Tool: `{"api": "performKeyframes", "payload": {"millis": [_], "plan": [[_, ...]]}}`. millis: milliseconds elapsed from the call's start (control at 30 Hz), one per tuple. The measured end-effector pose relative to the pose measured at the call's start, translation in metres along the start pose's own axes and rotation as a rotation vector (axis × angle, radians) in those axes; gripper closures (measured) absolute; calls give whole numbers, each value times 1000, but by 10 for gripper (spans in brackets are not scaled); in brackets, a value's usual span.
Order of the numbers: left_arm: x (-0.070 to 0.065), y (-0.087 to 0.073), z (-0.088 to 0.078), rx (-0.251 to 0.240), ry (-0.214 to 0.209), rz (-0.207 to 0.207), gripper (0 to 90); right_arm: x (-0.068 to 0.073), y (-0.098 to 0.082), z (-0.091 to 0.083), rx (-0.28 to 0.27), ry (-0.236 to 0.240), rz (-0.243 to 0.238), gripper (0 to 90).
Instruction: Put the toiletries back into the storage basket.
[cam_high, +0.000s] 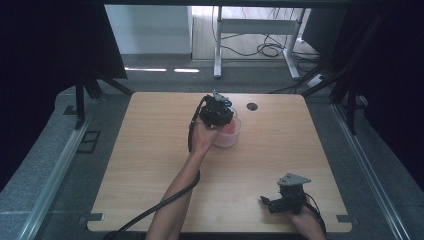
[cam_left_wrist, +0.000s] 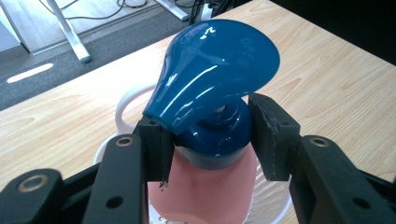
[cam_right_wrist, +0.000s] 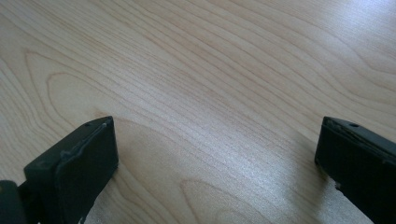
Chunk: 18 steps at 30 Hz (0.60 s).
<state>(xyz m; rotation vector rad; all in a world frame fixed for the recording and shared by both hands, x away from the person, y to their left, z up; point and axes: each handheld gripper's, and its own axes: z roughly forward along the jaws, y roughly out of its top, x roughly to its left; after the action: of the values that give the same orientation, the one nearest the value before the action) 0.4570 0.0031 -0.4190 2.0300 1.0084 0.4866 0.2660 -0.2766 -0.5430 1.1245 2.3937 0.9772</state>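
Bottle (cam_left_wrist: 205, 186): pink, with a blue pump top (cam_left_wrist: 215, 70), standing in a white basket (cam_left_wrist: 128, 100) near the far middle of the surface (cam_high: 150, 150).
Left gripper (cam_left_wrist: 210, 135): jaws pinching the bottle at its blue collar, just under the pump head.
Right gripper (cam_high: 286, 200): low at the near right of the surface, jaws spread wide, holding nothing.
Handling: probably light, stiff plastic; the glossy pump looks slippery.
Hold: the ribbed collar seems surest; the body may flex.
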Motion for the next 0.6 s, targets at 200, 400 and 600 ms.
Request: {"api": "performKeyframes", "payload": {"millis": [200, 400, 600], "plan": [[1, -7, 5, 8, 4, -9, 530, 0, 0, 0, 0, 0, -1, 0], [1, -13, 10, 15, 4, -16, 530, 0, 0, 0, 0, 0, -1, 0], [2, -16, 13, 14, 1, -30, 529, 0, 0, 0, 0, 1, -1, 0]]}}
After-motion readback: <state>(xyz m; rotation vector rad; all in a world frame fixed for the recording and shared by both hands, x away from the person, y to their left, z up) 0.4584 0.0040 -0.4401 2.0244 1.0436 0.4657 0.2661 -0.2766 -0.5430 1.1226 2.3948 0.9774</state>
